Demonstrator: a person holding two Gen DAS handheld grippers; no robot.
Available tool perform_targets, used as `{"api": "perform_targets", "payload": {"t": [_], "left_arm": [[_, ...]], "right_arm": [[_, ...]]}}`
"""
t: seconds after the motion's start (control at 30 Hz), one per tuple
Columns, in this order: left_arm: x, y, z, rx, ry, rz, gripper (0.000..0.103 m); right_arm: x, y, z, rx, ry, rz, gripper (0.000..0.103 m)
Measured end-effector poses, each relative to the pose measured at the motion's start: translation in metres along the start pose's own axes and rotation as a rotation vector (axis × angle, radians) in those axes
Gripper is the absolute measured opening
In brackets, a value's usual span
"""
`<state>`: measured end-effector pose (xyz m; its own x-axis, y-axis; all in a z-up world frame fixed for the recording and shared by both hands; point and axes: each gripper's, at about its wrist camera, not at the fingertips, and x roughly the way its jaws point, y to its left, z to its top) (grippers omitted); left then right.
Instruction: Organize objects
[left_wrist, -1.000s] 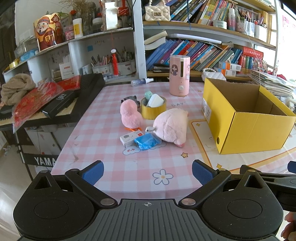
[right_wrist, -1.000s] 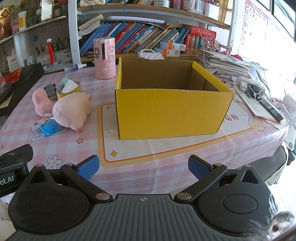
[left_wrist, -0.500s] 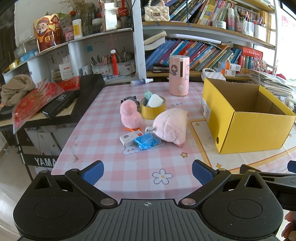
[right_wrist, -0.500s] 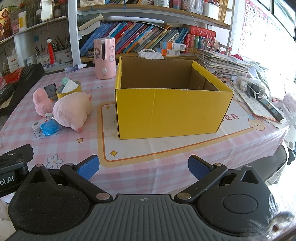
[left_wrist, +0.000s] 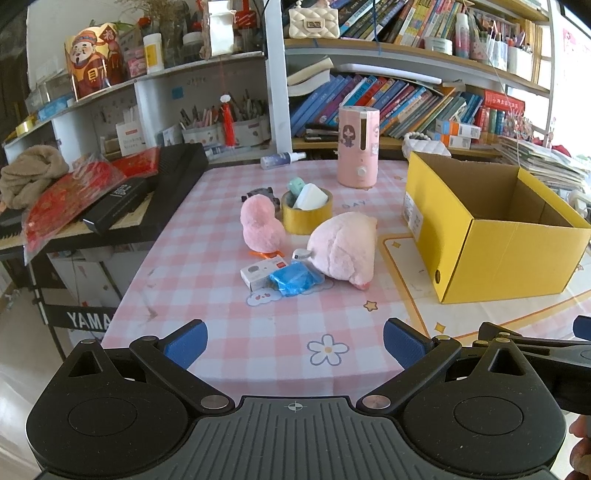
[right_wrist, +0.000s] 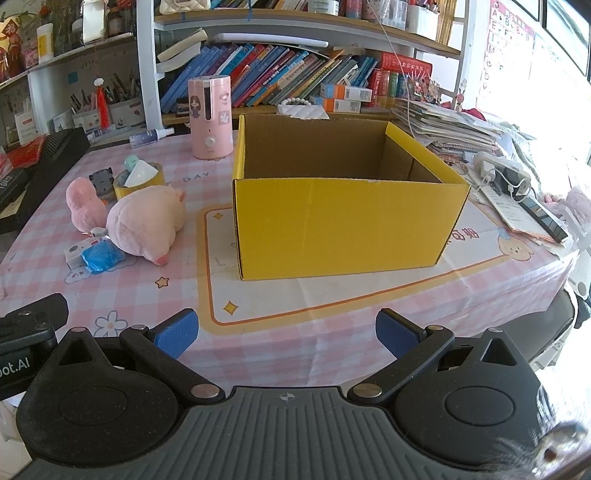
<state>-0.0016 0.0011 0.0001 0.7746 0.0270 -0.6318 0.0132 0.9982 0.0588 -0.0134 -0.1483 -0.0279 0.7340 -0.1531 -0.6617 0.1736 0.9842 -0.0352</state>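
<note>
An open yellow cardboard box (left_wrist: 509, 254) (right_wrist: 343, 225) stands on the pink checked table, its inside empty as far as I see. Left of it lie a big pink plush (left_wrist: 343, 245) (right_wrist: 146, 221), a small pink plush (left_wrist: 260, 227) (right_wrist: 85, 205), a blue packet (left_wrist: 293, 278) (right_wrist: 99, 256), a small white box (left_wrist: 262, 271), and a yellow tape roll (left_wrist: 306, 218) (right_wrist: 122, 186) holding small items. My left gripper (left_wrist: 295, 341) is open and empty at the table's near edge. My right gripper (right_wrist: 286, 332) is open and empty in front of the box.
A pink cylinder humidifier (left_wrist: 357, 146) (right_wrist: 210, 116) and a spray bottle (left_wrist: 282, 159) stand at the table's back. A black keyboard (left_wrist: 122, 206) with red packets is at the left. Bookshelves are behind. Papers and a power strip (right_wrist: 517, 184) lie at the right.
</note>
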Motion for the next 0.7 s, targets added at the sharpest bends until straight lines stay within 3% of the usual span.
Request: {"api": "perform_targets", "payload": {"t": [0.5, 0.7], "left_arm": [[0.002, 0.027, -0.002, -0.039, -0.006, 0.022, 0.102], [0.002, 0.042, -0.004, -0.067, 0.008, 0.035, 0.102]], "right_arm": [[-0.003, 0.015, 0.003, -0.001, -0.012, 0.081, 0.1], [-0.002, 0.028, 0.006, -0.024, -0.009, 0.146, 0.092]]}}
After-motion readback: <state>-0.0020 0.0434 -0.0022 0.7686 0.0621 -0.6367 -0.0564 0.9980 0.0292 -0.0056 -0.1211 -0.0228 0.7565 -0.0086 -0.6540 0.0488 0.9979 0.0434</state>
